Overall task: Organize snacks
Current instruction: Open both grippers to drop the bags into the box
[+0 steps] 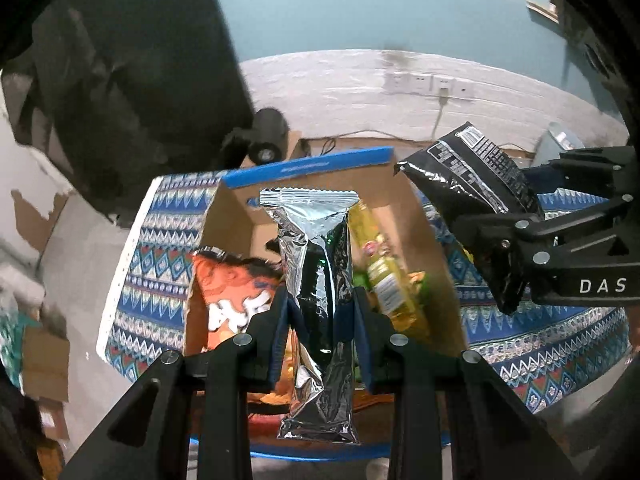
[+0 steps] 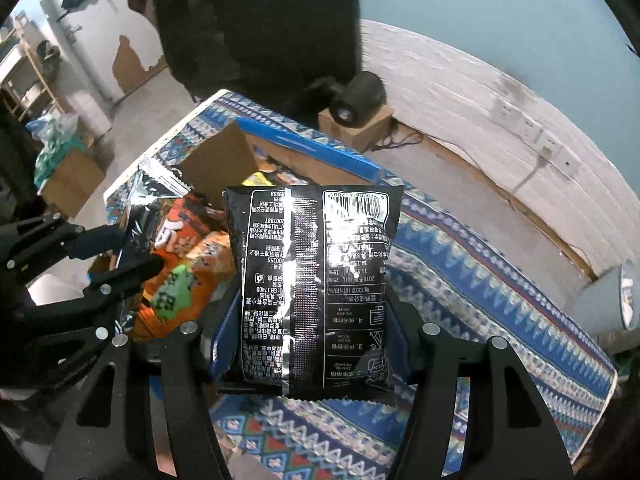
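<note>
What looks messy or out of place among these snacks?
Nothing is spilled or torn. The orange bag and yellow bag lie tilted in the cardboard box, a loose jumble rather than neat rows.

The orange snack bag [image 1: 230, 296] is partly hidden behind the left gripper [image 1: 322, 320]. The cardboard box [image 1: 424, 216] floor is mostly covered. Print on the black packet [image 2: 316, 280] is unreadable.

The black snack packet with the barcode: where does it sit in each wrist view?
Left wrist view: the black snack packet is at upper right, gripped by the right tool.
Right wrist view: black packet fills the centre, back side facing the camera.
Shared landmark: the cardboard box with the blue-edged flap.
</note>
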`<state>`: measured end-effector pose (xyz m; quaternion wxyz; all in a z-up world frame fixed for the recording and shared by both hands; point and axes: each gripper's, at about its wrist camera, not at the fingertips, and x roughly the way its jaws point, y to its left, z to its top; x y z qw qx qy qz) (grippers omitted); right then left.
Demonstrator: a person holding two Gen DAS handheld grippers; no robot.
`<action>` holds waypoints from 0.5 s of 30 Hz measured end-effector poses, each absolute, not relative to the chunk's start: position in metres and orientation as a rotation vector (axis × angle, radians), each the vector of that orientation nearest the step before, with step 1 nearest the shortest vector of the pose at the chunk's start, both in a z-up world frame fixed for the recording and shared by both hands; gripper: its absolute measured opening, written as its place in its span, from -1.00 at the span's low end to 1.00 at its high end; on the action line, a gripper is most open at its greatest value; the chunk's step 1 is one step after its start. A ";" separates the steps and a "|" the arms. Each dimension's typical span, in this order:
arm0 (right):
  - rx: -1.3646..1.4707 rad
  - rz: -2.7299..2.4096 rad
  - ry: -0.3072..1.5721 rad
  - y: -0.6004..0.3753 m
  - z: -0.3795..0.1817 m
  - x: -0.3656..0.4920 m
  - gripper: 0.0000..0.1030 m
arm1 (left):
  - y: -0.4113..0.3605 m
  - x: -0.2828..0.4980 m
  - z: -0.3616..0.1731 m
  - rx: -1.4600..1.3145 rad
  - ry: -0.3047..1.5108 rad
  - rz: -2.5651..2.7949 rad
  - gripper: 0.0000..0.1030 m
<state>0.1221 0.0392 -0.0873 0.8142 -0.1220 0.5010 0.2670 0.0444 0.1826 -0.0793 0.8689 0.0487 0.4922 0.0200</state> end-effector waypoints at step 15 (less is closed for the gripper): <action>-0.215 0.660 1.103 0.084 -0.104 0.133 0.24 | 0.217 0.049 -0.098 0.017 1.095 0.119 -0.28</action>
